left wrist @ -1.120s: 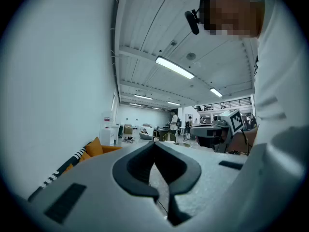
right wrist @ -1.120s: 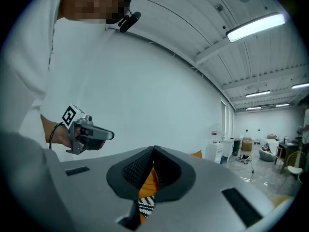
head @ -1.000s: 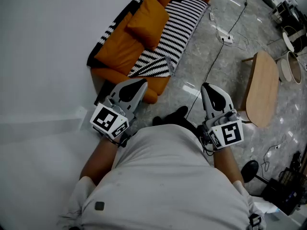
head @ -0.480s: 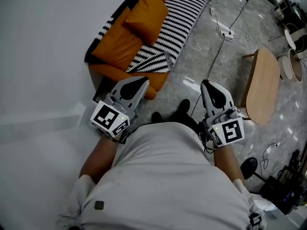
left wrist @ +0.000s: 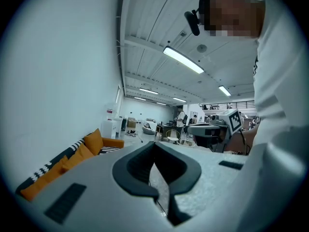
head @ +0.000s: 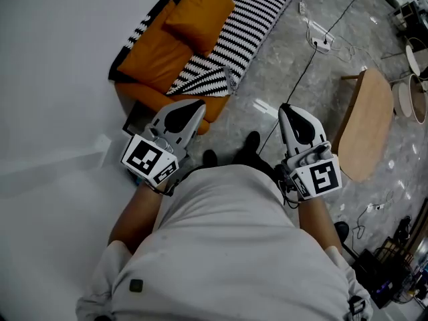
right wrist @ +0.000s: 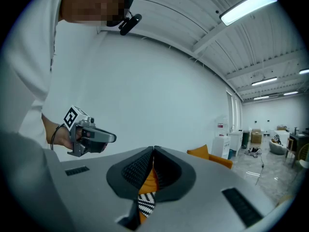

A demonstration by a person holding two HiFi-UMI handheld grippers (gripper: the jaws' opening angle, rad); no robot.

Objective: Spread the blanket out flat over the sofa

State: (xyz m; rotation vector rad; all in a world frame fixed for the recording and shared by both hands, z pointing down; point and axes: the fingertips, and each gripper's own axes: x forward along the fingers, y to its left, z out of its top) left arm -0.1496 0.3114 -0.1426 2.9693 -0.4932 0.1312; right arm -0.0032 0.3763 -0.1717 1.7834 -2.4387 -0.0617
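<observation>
An orange sofa [head: 144, 62] stands against the white wall at the upper left of the head view. A black-and-white zigzag blanket [head: 234, 42] lies along its seat, with one corner folded over near the front end. Orange cushions [head: 194, 15] rest against the back. Both grippers are held close to the person's body, well short of the sofa. My left gripper [head: 189, 105] is shut with nothing in it, and so is my right gripper [head: 289, 110]. In the left gripper view the sofa [left wrist: 63, 166] sits low at the left. In the right gripper view the sofa [right wrist: 212, 157] peeks over the gripper body.
A light wooden table [head: 364, 129] stands on the grey marbled floor to the right. A black cable [head: 301, 79] runs across the floor to a white power strip [head: 323, 43]. Round baskets [head: 414, 89] and dark gear [head: 378, 279] line the right edge.
The person has stepped back and to the left a little; the sofa and table sit higher in the head view. Both grippers stay shut and empty.
</observation>
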